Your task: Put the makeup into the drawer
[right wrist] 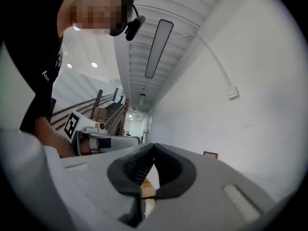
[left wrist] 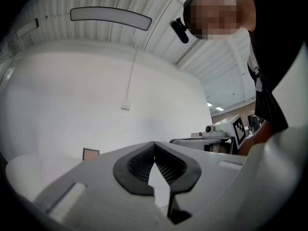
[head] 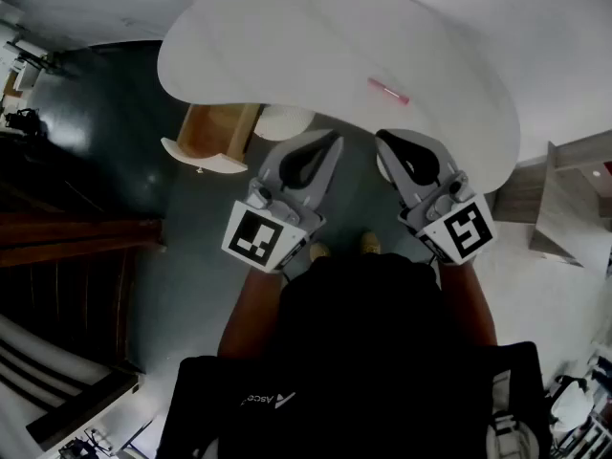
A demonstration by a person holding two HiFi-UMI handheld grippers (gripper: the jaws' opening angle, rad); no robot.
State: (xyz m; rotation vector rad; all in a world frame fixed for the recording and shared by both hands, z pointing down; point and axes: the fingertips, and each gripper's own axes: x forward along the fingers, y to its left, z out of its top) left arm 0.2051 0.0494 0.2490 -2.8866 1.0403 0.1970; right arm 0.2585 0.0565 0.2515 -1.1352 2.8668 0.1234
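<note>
Plainly, nothing is being carried at this moment. The left gripper [head: 330, 142] and the right gripper [head: 384, 142] are hovering just off the near edge of the table [head: 239, 36], low by the person's body. Each is holding its fingers together at the tips, with nothing between them. The makeup [head: 387, 91], a slim pink stick, is lying alone on the white top, near the right part of the near edge and well apart from both grippers.

The main risk is probably coming from that stick. It is looking thin and is lying flat, so fingers arriving pressed together, or closing off-centre, could be nudging it into a roll towards the edge and down to the floor. The fingers are needing to part before the approach.

A wooden box-like piece [head: 215, 134] is showing beneath the left part of the near edge. It may be the drawer, though that is not certain. If it is only partly out, a drop from above could be missing it.

The top is looking smooth and bare. Dark glossy floor [head: 115, 142] and wooden stairs [head: 67, 256] are lying to the left, and greyish furniture [head: 564, 199] to the right. White wall and a ribbed ceiling with a long lamp [left wrist: 110, 17] are filling the gripper views.
</note>
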